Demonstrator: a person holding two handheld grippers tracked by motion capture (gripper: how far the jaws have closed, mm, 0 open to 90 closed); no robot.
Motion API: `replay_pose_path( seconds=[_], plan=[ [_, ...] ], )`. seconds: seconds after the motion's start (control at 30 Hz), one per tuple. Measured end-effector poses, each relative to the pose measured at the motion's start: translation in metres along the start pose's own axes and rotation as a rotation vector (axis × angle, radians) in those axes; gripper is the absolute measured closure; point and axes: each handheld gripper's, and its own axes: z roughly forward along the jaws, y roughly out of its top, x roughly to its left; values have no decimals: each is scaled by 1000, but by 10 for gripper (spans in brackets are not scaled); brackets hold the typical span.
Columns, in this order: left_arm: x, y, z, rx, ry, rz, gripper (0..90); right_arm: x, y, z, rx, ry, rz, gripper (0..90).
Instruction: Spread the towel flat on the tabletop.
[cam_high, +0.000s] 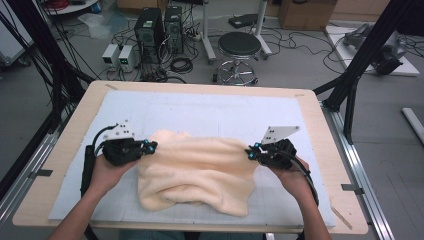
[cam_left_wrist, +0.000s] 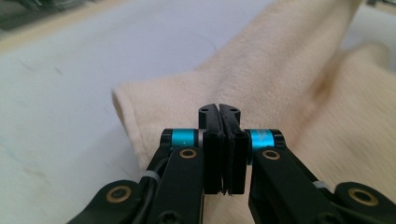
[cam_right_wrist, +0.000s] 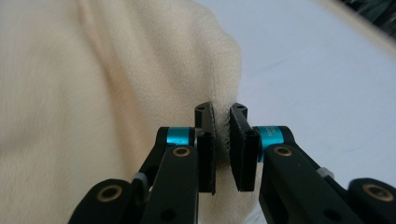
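Cream towel (cam_high: 195, 172), left hand-held gripper (cam_high: 148, 146) and right hand-held gripper (cam_high: 251, 152) pinching opposite edges

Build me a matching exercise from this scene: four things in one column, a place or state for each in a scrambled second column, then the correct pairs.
Things
1. left hand-held gripper
2. right hand-held gripper
3. cream towel
4. round black stool

Places or states
A. on the floor beyond the table
B. crumpled on the white mat
C. jaws pressed together at the towel's left edge
D. jaws clamped on a towel edge, fabric showing between them

Pairs: 1-C, 2-D, 3-B, 4-A
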Motion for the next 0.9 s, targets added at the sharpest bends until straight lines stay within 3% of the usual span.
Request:
replay_pose_path(
  seconds=[0.03, 0.07, 0.1, 0.13, 0.2, 0.23, 0.3, 0.4, 0.53, 0.63, 0.7, 0.77, 0.8, 0.83, 0.87, 0.9],
  plan=[
    [-5, -11, 3, 37, -20, -1, 878, 3, -12, 14, 62, 60, 21, 821],
    [-8, -18, 4, 53, -35, -6, 878, 3, -12, 14, 62, 60, 21, 821],
    [-13, -29, 6, 74, -60, -12, 878, 11, -22, 27, 127, 117, 15, 807],
    [-17, -39, 6, 90, -88, -21, 879, 13, -25, 31, 136, 125, 13, 793],
    [-19, -42, 6, 97, -91, -24, 886, 16, -27, 33, 138, 131, 14, 778],
    [-18, -41, 4, 100, -93, -20, 875, 17, -28, 32, 122, 134, 21, 720],
    [-15, -35, 0, 83, -88, -32, 792, 13, -26, 26, 87, 144, 42, 668],
    [-7, -20, -3, 60, -67, -27, 747, 9, -23, 18, 56, 126, 48, 626],
    [9, 2, 1, 5, -33, -60, 672, -9, -14, 7, 1, 74, 77, 603],
    [24, 18, 17, 7, 28, -51, 605, -18, -12, 9, -4, 44, 91, 568],
    [27, 20, 22, 15, 39, -49, 501, -25, -16, 19, 26, 80, 108, 501],
    [37, 18, 41, 58, 53, -91, 456, -27, -21, 32, 65, 143, 146, 477],
    [37, 18, 41, 58, 53, -91, 456, -27, -21, 32, 65, 143, 146, 477],
    [45, 11, 54, 146, 42, -120, 463, -23, -27, 45, 105, 176, 133, 502],
    [45, 11, 54, 146, 42, -120, 528, -21, -29, 49, 112, 197, 133, 569],
    [49, 4, 62, 222, -3, -122, 632, -20, -31, 52, 114, 224, 138, 655]
  ],
)
